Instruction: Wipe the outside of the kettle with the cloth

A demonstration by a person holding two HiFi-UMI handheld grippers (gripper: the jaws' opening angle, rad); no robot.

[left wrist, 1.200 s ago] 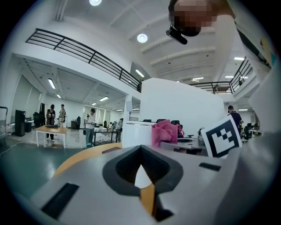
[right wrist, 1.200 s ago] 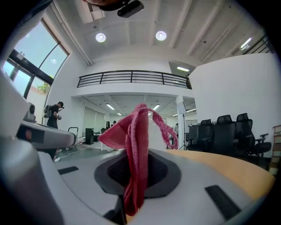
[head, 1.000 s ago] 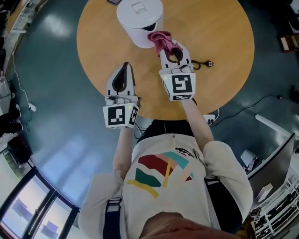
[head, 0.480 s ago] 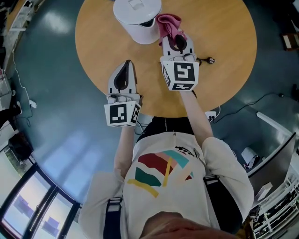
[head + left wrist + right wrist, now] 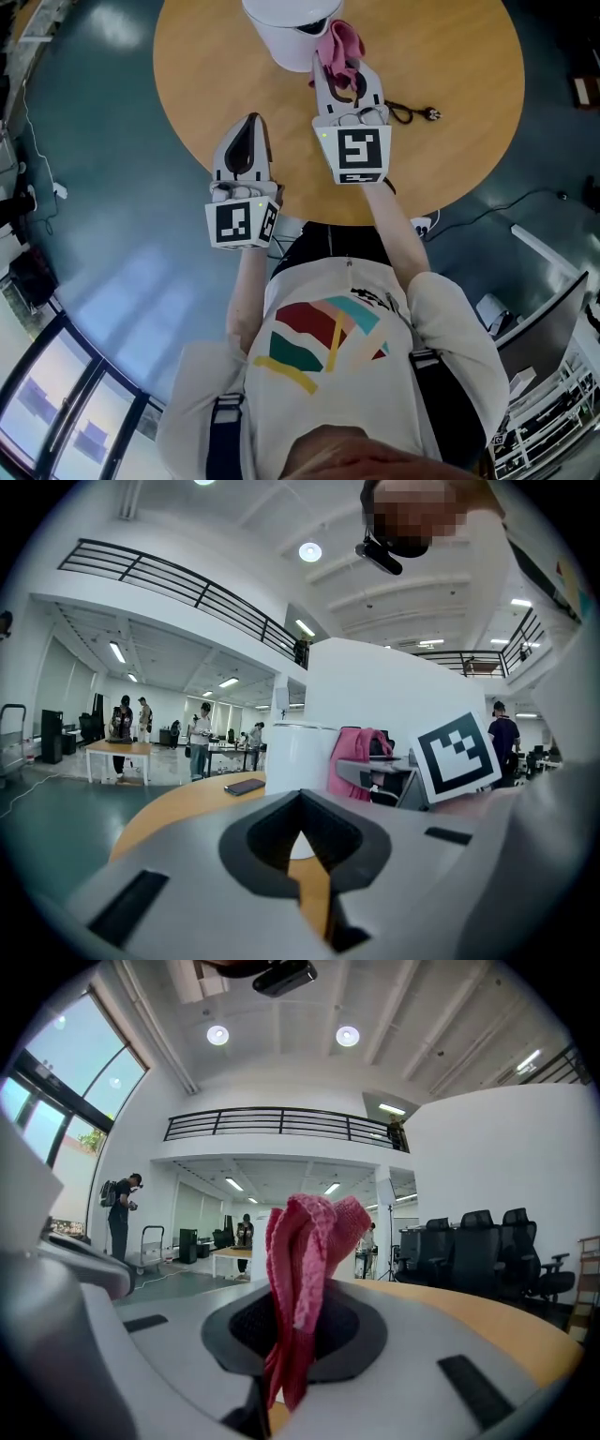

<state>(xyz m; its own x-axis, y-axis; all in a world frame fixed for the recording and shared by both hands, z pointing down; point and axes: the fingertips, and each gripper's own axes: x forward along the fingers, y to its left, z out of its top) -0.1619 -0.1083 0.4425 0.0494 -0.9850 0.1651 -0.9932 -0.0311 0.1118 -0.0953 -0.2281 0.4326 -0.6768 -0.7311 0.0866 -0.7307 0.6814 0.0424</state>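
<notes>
A white kettle stands at the far side of the round wooden table, cut off by the top edge of the head view. My right gripper is shut on a pink cloth, and the cloth lies against the kettle's right side. In the left gripper view the kettle and the pink cloth stand side by side ahead. My left gripper is shut and empty, over the table's near left edge, apart from the kettle.
A black power cord with a plug lies on the table right of my right gripper. A dark phone lies on the far part of the table. People and tables stand in the hall beyond.
My right gripper with the pink cloth moved around the kettle's side, first to the right, then back left and farther along. The left gripper stayed in place.
</notes>
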